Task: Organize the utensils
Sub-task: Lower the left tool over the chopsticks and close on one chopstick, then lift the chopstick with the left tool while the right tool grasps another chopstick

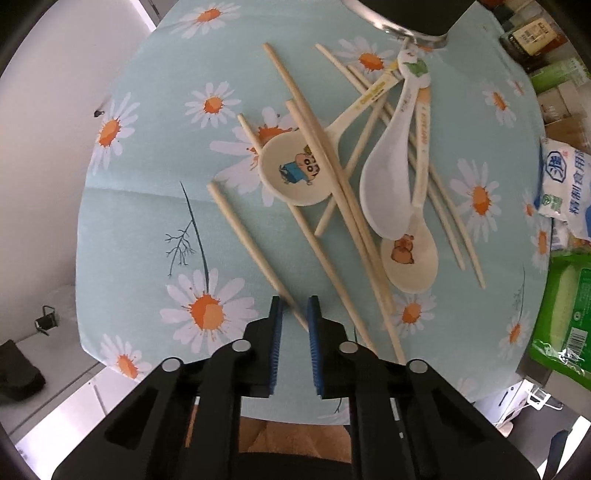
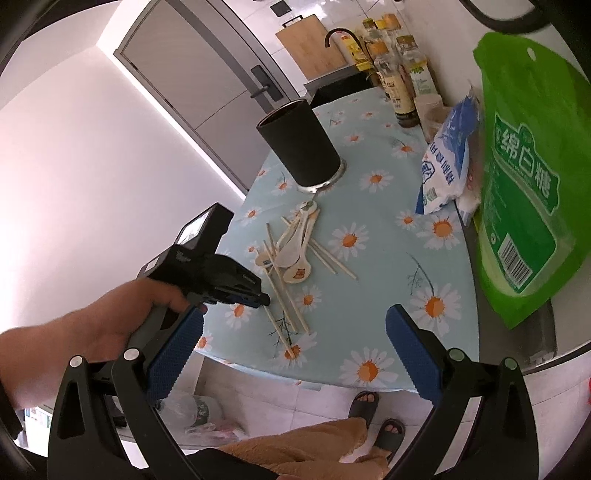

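- Left wrist view: left gripper (image 1: 295, 308) pointing straight down over the daisy-print tablecloth (image 1: 140, 229), blue pads (image 1: 276, 325) drawn close, a narrow gap left between them.
- One chopstick (image 1: 255, 251) running diagonally, its lower end passing between the pads; actual pinch not certain, touching or just apart cannot be told.
- Further up, a loose heap of chopsticks (image 1: 314, 133) crossed over three spoons: cartoon-print spoon (image 1: 295, 173), plain white spoon (image 1: 388, 173), bear-print spoon (image 1: 410, 258).
- Dark utensil holder (image 1: 406, 14) at the top edge, just beyond the spoon handles.
- Salt bag (image 1: 565, 177) and green packet (image 1: 569, 317) at the right edge.
- Right wrist view: right gripper (image 2: 295, 354) tilted downward near the table's front edge, pads (image 2: 173, 354) spread wide, nothing between them.
- Left hand (image 2: 110, 317) wrapped around the left gripper's handle (image 2: 258, 299), tip lowered onto the near end of the chopstick (image 2: 280, 332).
- Utensil holder (image 2: 299, 144) upright behind the pile, green sugar bag (image 2: 532, 184) standing at right.
- Slippered feet (image 2: 376, 417) on the floor below.
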Motion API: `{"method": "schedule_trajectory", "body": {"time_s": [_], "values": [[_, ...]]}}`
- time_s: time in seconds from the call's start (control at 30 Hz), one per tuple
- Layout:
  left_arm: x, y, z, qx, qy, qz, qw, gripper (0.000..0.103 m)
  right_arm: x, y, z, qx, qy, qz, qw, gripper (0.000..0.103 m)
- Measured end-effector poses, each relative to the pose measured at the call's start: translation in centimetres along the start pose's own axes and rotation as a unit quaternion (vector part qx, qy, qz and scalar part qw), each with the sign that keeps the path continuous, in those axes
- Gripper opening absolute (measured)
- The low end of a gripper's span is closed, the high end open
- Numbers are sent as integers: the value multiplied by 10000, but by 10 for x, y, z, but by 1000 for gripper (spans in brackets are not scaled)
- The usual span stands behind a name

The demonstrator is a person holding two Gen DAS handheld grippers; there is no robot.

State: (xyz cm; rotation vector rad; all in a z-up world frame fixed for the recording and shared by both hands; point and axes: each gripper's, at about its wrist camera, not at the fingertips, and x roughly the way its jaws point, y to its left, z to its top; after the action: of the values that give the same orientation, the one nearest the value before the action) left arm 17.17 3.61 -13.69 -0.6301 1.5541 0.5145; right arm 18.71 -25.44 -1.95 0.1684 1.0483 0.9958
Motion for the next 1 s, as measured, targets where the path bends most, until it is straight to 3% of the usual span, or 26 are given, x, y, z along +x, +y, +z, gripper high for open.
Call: {"method": "schedule_trajectory", "body": {"time_s": [0.23,0.47,0.8,1.0], "values": [[3,26,16,-610,193,-275,9976,8,-5,-2,-5,95,60,82,9999,98],[7,45,14,-969,98,-646,9931,4,2,0,-8,174,305,187,9992,98],[-3,85,-4,-943,-582,-838,9903,3,25,19,-7,-327,644,98,9973,98],[-18,118,-12,-901,-911,-1150,9851,3,57,26,5,-475,893,157,9948,97]]}}
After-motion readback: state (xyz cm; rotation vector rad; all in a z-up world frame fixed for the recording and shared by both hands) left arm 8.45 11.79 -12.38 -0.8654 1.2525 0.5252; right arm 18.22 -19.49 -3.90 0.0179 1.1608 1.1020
